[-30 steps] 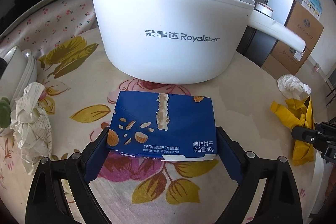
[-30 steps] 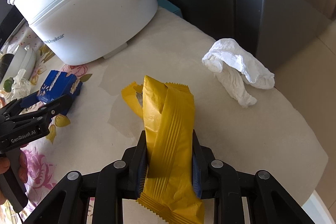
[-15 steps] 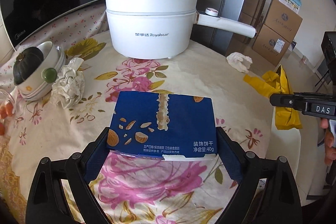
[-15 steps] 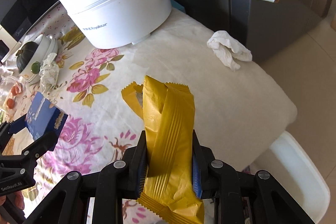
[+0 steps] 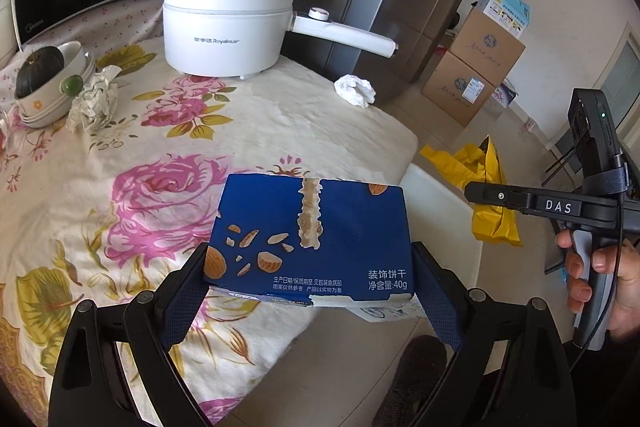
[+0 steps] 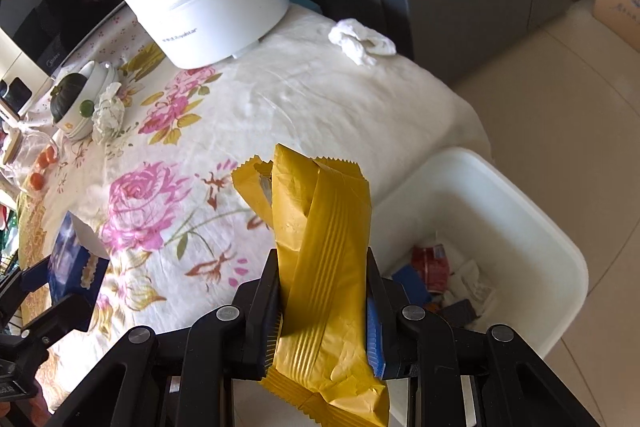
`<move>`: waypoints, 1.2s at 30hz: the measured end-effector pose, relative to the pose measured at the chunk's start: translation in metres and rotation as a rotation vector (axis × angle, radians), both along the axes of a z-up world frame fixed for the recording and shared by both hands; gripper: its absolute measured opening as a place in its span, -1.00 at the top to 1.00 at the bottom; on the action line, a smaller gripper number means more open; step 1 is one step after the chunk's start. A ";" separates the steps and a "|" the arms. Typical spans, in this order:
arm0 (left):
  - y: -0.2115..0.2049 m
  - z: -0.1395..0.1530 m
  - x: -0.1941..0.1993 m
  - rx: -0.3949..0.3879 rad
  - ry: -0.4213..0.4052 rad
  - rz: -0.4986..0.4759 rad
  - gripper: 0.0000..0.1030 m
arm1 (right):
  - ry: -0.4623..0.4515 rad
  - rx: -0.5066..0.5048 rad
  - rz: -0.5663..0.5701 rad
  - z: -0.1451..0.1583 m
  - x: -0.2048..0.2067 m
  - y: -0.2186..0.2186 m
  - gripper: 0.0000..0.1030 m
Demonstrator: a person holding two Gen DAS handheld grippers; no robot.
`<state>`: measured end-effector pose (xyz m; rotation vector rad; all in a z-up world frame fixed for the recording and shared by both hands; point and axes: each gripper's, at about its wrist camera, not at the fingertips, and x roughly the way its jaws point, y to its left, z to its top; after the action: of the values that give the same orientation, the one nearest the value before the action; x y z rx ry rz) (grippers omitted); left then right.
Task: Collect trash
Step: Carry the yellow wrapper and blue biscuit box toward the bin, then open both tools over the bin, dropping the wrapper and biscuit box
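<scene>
The left gripper (image 5: 310, 267) is clamped on a blue biscuit box (image 5: 310, 239), one pad pressed to each short side, holding it flat above the near edge of the floral tablecloth (image 5: 132, 195). The right gripper (image 6: 324, 291) is clamped on a crumpled yellow wrapper (image 6: 320, 227), which stands up between its pads over the near table edge, just left of a white trash bin (image 6: 520, 195). The bin stands on the floor against the table's right side and holds scraps of paper and packaging. On the far right of the table a crumpled white tissue (image 5: 354, 90) lies near the handle of a white Royalstar electric pot (image 5: 228, 23). At the far left, another crumpled tissue (image 5: 94, 103) rests against stacked bowls (image 5: 56, 95) that carry a dark green squash (image 5: 38, 69).
</scene>
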<state>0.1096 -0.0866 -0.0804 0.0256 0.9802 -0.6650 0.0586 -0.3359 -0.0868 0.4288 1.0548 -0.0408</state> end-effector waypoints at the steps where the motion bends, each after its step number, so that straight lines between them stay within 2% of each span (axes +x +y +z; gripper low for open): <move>1: -0.006 -0.001 -0.003 -0.011 0.008 -0.007 -0.85 | 0.028 0.017 -0.014 -0.006 -0.004 -0.004 0.40; 4: -0.028 -0.008 -0.010 -0.015 0.006 -0.046 -0.85 | 0.035 0.060 -0.029 -0.011 -0.014 -0.014 0.40; 8: -0.061 -0.029 -0.018 0.036 0.012 -0.106 -0.85 | 0.047 -0.009 -0.027 -0.015 -0.027 -0.022 0.39; 15: -0.126 -0.056 -0.030 0.072 0.014 -0.220 -0.85 | 0.113 -0.057 -0.046 -0.037 -0.045 -0.050 0.39; 21: -0.163 -0.074 -0.036 0.095 0.005 -0.289 -0.86 | 0.124 -0.044 -0.082 -0.043 -0.055 -0.075 0.39; 28: -0.165 -0.083 -0.037 0.082 -0.029 -0.283 -0.93 | 0.109 -0.042 -0.107 -0.040 -0.063 -0.086 0.37; 36: -0.131 -0.060 -0.026 0.094 -0.065 -0.203 -0.97 | 0.126 -0.048 -0.111 -0.045 -0.062 -0.087 0.34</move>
<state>0.0832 -0.2172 -0.1400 0.2307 0.9530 -0.7985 -0.0033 -0.4233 -0.1314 0.4457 1.1505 -0.1937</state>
